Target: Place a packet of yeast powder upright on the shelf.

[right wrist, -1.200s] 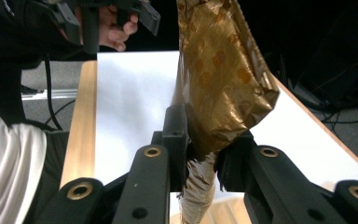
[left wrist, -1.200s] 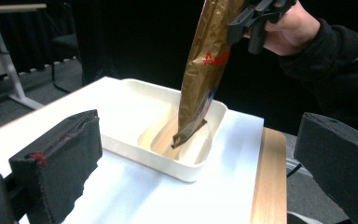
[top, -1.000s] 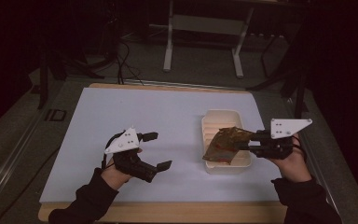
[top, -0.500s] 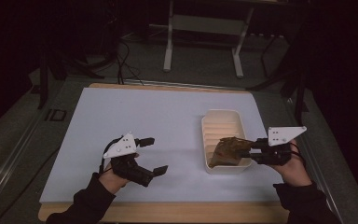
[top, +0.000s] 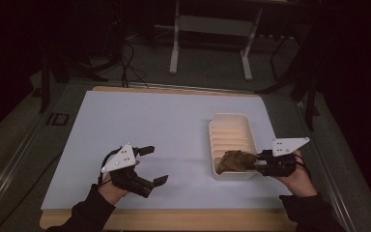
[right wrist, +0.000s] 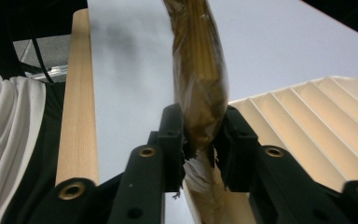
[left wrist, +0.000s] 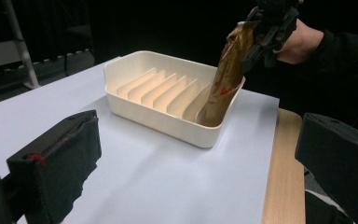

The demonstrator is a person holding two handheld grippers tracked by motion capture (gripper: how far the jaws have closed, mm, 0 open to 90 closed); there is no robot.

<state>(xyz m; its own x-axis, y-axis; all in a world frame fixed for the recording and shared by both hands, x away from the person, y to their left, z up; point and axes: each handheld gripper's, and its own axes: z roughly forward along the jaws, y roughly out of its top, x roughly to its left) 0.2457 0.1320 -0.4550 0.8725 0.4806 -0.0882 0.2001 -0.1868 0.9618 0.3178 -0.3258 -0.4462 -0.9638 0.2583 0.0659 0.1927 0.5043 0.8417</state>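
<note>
- High view: the right gripper (top: 257, 164) holds a brown packet (top: 234, 161) by one end, over the near end of a cream tray (top: 232, 123) that sits right of centre on the white mat (top: 140, 125). The packet lies straight ahead of those jaws, and its long axis runs from the jaws leftward and down into the tray
- The left gripper (top: 153, 165) rests on the mat well apart from the tray, so the right hand is much the nearer one; any seating of the packet looks like its job
- Left gripper view: its own two black padded jaws stand wide apart with nothing between them. Beyond them the tray (left wrist: 135, 100) shows as a smooth, rounded plastic box with thin ribs across its floor that form narrow slots. The packet (left wrist: 223, 79) stands steeply, its lower end down in the slot at the tray's near end, its top pinched by the other gripper (left wrist: 261, 35)
- Right gripper view: the jaws have just eased a little, yet the pads appear to press on the packet (right wrist: 198, 79), which is glossy, crinkled film, long and slim, with a frayed end below the pads. The ribbed tray (right wrist: 317, 126) lies to the right, a wooden table edge (right wrist: 77, 98) to the left
</note>
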